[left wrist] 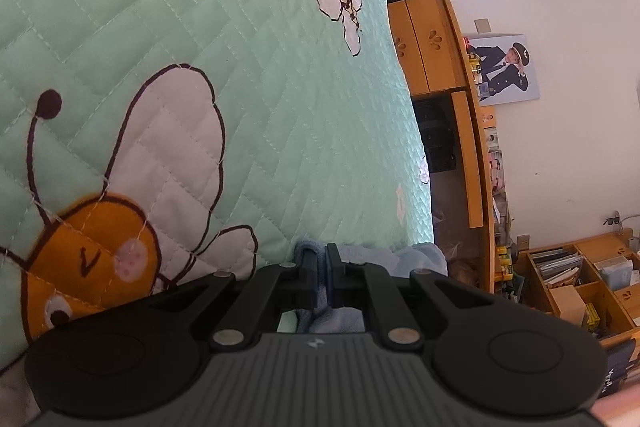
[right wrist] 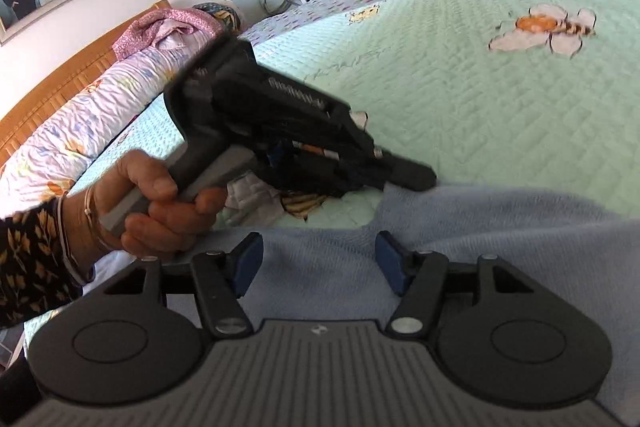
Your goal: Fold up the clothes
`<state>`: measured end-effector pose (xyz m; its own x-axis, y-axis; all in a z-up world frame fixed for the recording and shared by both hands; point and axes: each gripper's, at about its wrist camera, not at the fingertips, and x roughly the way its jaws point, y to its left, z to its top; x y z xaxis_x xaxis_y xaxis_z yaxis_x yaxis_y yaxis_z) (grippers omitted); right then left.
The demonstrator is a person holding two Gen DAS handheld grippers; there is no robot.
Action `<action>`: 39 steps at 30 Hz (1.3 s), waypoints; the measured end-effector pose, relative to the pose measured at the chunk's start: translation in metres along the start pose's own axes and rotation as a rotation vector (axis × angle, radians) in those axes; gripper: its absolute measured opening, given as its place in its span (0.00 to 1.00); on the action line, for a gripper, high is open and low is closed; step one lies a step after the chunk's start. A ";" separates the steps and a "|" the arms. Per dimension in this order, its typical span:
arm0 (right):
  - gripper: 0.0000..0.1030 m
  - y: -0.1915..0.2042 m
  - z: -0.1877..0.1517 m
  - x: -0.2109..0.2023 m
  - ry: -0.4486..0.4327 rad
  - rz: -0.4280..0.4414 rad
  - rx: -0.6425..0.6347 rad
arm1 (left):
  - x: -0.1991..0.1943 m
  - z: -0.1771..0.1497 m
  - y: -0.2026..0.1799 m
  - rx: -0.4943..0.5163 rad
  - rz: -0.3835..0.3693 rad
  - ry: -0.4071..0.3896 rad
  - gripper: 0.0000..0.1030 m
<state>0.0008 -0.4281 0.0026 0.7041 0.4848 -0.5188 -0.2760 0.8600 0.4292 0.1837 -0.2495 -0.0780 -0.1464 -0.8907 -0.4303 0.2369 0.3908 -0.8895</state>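
A light blue knit garment [right wrist: 500, 227] lies on the mint green quilt [right wrist: 460, 99] of a bed. In the left wrist view my left gripper [left wrist: 320, 261] is shut on a fold of the blue garment [left wrist: 372, 255], with cloth bunched between its fingers. From the right wrist view that left gripper [right wrist: 416, 179] is seen held by a hand [right wrist: 156, 199], its tip at the garment's far edge. My right gripper [right wrist: 319, 259] is open, hovering just over the blue cloth with nothing between its blue pads [right wrist: 248, 259].
Bee patterns [left wrist: 104, 227] decorate the quilt. A wooden desk and shelves [left wrist: 452, 67] stand beyond the bed edge. Rolled floral bedding [right wrist: 92, 115] and pink cloth [right wrist: 168, 27] lie along the wooden headboard [right wrist: 52, 83]. Small folded items [right wrist: 260, 195] rest under the left gripper.
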 end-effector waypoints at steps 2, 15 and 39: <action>0.65 0.000 -0.001 -0.004 -0.038 -0.002 0.011 | 0.000 -0.001 -0.001 0.006 0.005 0.001 0.07; 0.66 -0.026 -0.023 0.003 -0.091 0.067 0.086 | -0.039 -0.009 -0.040 0.017 0.135 -0.171 0.34; 0.75 -0.064 -0.037 -0.162 -0.413 -0.054 0.253 | 0.027 -0.056 -0.110 0.015 0.097 -0.180 0.63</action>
<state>-0.1202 -0.5558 0.0320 0.9278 0.2933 -0.2305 -0.1003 0.7914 0.6030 0.1002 -0.3036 -0.0003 0.0516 -0.8767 -0.4782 0.2562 0.4745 -0.8421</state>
